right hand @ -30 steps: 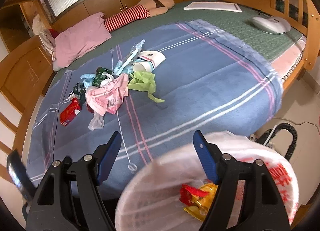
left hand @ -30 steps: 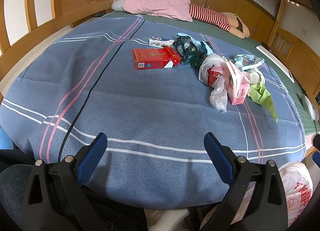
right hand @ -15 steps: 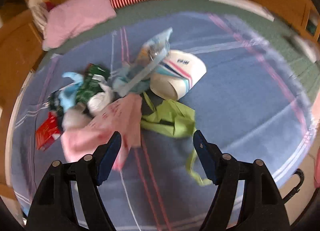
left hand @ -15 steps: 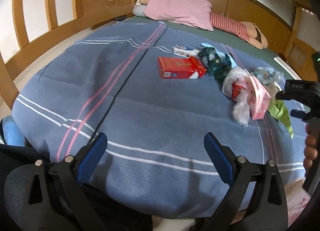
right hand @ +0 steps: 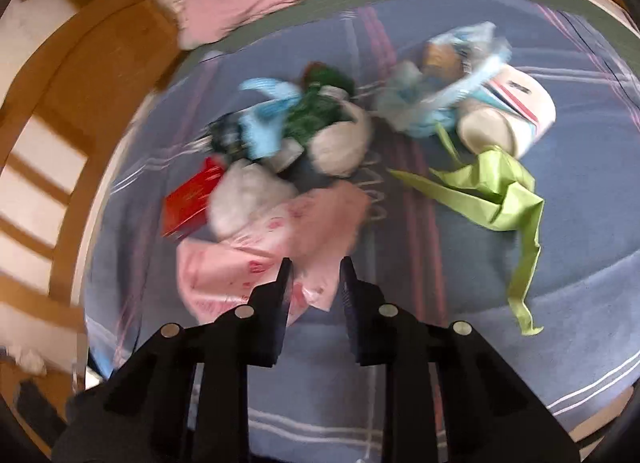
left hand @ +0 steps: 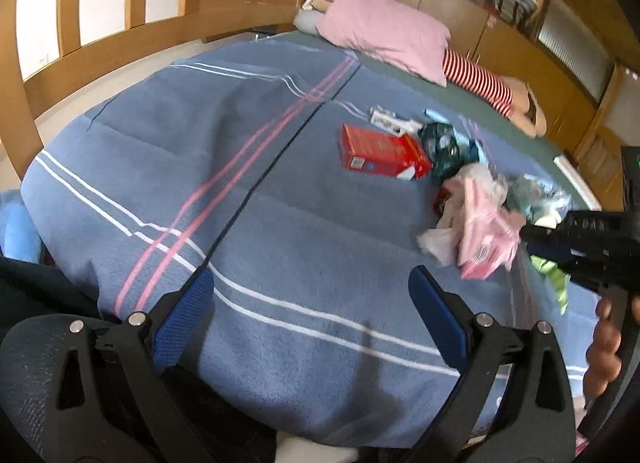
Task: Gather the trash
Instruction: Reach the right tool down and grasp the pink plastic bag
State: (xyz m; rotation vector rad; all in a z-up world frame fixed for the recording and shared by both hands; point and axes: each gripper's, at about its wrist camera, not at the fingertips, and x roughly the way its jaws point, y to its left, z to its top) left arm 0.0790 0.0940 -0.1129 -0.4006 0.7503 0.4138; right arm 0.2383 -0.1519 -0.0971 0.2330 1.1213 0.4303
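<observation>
Trash lies in a heap on the blue blanket [left hand: 280, 223]: a red carton [left hand: 380, 153], a dark green wrapper [left hand: 442, 143], a pink plastic bag [right hand: 280, 239], a green paper strip [right hand: 492, 199], a white paper cup [right hand: 512, 111] and light blue wrappers [right hand: 452, 75]. My right gripper [right hand: 316, 279] has its jaws nearly closed around the near corner of the pink plastic bag; it also shows in the left wrist view [left hand: 532, 239] beside the pink plastic bag [left hand: 484, 235]. My left gripper [left hand: 310, 295] is open and empty over the blanket's near edge.
A pink pillow [left hand: 384, 35] and a striped doll [left hand: 492, 87] lie at the head of the bed. A wooden bed rail [left hand: 120, 43] runs along the left. A blue thing [left hand: 16, 223] sits beside the bed at lower left.
My right gripper has moved forward and down to the pink bag and its jaws have narrowed from wide open. The left view has swung to the right; the white trash bag is out of sight.
</observation>
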